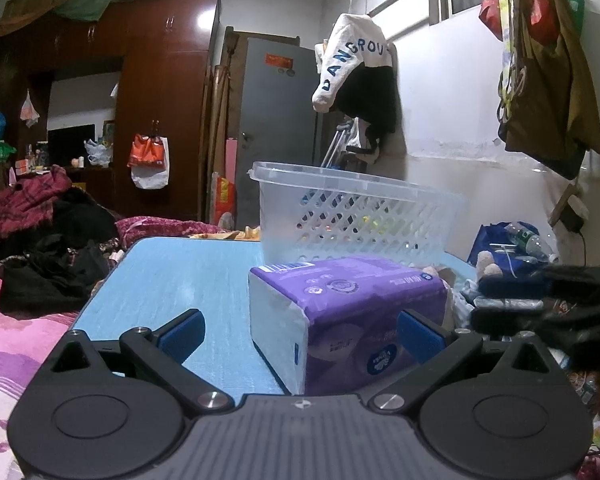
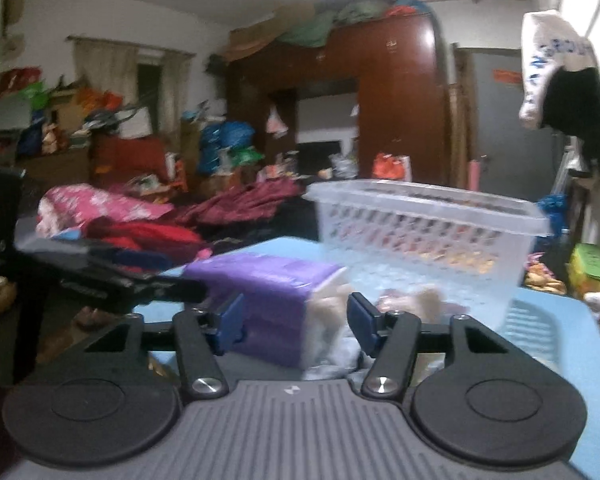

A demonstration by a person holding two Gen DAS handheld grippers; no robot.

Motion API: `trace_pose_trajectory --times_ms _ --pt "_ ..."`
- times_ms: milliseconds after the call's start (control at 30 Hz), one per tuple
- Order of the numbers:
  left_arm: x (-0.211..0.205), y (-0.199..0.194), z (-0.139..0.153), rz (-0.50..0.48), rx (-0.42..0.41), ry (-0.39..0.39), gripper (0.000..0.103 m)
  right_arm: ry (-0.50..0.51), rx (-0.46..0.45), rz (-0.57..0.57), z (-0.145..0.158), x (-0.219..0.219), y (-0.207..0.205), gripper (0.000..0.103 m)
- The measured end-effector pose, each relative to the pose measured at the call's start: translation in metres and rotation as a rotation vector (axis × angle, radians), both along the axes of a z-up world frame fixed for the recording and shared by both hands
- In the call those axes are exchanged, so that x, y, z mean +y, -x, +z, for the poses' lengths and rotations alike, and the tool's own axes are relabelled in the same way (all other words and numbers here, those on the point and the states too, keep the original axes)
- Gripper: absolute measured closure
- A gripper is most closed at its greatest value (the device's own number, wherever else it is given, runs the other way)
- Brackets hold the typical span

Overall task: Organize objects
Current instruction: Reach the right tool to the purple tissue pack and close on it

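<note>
A purple tissue pack [image 1: 340, 312] lies on the blue table [image 1: 168, 280], just in front of a clear plastic basket [image 1: 356, 216]. My left gripper [image 1: 300, 336] is open, its jaws standing wide around the near end of the pack; the right pad looks close to its side. In the right wrist view, blurred, my right gripper [image 2: 296, 320] is open, with the tissue pack [image 2: 268, 300] between and just past its pads. The basket [image 2: 424, 236] stands behind it. The left gripper [image 2: 100, 276] shows at the left of that view. A small plush-like thing [image 2: 412, 300] lies by the basket.
Piles of clothes [image 1: 40, 232] lie left of the table on a bed. Bags and a bottle [image 1: 528, 240] sit to the right. A wardrobe [image 1: 140, 92] and a grey door [image 1: 276, 120] stand behind. Clothes hang on the wall [image 1: 356, 76].
</note>
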State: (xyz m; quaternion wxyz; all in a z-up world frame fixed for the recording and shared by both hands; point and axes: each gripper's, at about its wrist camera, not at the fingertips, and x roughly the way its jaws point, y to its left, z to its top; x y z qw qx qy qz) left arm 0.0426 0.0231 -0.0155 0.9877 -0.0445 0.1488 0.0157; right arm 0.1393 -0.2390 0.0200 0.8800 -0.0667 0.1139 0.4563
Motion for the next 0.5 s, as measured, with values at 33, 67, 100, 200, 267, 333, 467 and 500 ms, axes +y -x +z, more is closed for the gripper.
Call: trace_pose_trajectory --times_ms 33,67,100,200,267,333,467,500 --pt "0.001 0.000 0.000 -0.004 0.000 0.003 0.000 0.018 0.009 0.015 -0.002 0.005 -0.002 0.049" --pt "0.001 -0.001 -0.001 -0.005 0.000 0.003 0.000 0.030 0.017 0.020 -0.004 0.008 -0.003 0.049" --pt "0.001 -0.002 -0.001 -0.002 0.000 0.002 0.000 0.043 0.024 0.018 -0.006 0.010 -0.005 0.049" --pt "0.001 -0.005 -0.003 -0.012 0.004 0.006 0.000 0.063 0.065 0.007 -0.010 0.012 -0.015 0.049" --pt "0.000 -0.009 -0.005 -0.026 0.014 0.004 0.000 0.073 0.081 -0.007 -0.012 0.013 -0.019 0.051" --pt "-0.002 -0.012 -0.007 -0.035 0.024 -0.002 0.000 0.071 0.086 -0.009 -0.011 0.013 -0.022 0.051" --pt "-0.004 -0.020 -0.007 -0.010 0.063 -0.038 0.000 0.070 0.070 -0.008 -0.007 0.016 -0.022 0.049" --pt "-0.004 -0.023 -0.007 -0.009 0.095 -0.041 0.000 0.068 0.070 -0.004 -0.007 0.017 -0.022 0.049"
